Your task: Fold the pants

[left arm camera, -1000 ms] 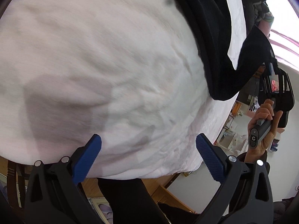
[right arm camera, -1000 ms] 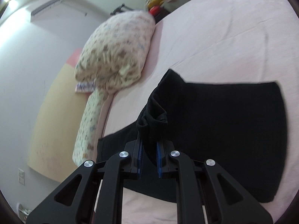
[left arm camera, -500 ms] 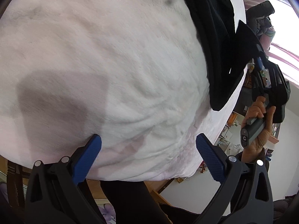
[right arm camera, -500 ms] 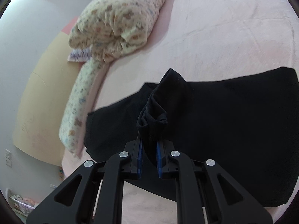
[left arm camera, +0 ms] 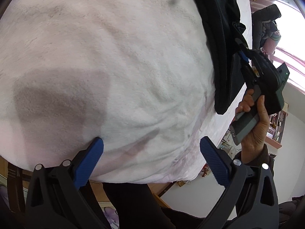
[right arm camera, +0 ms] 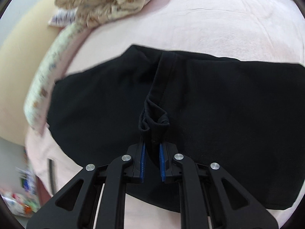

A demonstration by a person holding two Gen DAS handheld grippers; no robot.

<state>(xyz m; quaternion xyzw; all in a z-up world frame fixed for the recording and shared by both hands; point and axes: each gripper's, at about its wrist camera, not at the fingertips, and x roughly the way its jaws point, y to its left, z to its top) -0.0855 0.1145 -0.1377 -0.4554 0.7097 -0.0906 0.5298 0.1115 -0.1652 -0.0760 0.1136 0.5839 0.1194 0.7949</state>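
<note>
I am looking along two hand-held claws over a bed point(right arm camera: 219, 22) covered in a pale pink, fuzzy blanket.

In the right wrist view, my right claw point(right arm camera: 152, 148) points steeply down at the bed. Its two blue pads are nearly together and pinch a bunched, ribbed edge of the black pants point(right arm camera: 228, 114). The pinched fabric rises from the claw as a narrow ridge and joins the rest of the garment. The pants lie spread as a wide black band across the middle of the blanket, flat apart from the lifted ridge. Beyond them, at the head of the bed, sits a cream pillow point(right arm camera: 106, 2) with a small printed pattern, and a second patterned cushion point(right arm camera: 47, 76) runs along the left edge of the mattress. The left side of this view is blurred.

In the left wrist view, my left claw point(left arm camera: 151, 152) stands wide open with nothing between its blue pads. It hangs over bare blanket near the bed's edge, well apart from the pants. The claw's grey shadow falls on the blanket at the left. At the upper right of this view the pants point(left arm camera: 221, 38) show as a dark fold hanging over the blanket. The right claw point(left arm camera: 243, 54) grips that fold's edge, and a hand point(left arm camera: 255, 126) wraps the tool's grey handle. Past the bed's edge I see a white wall, wooden shelving and a bright window.
</note>
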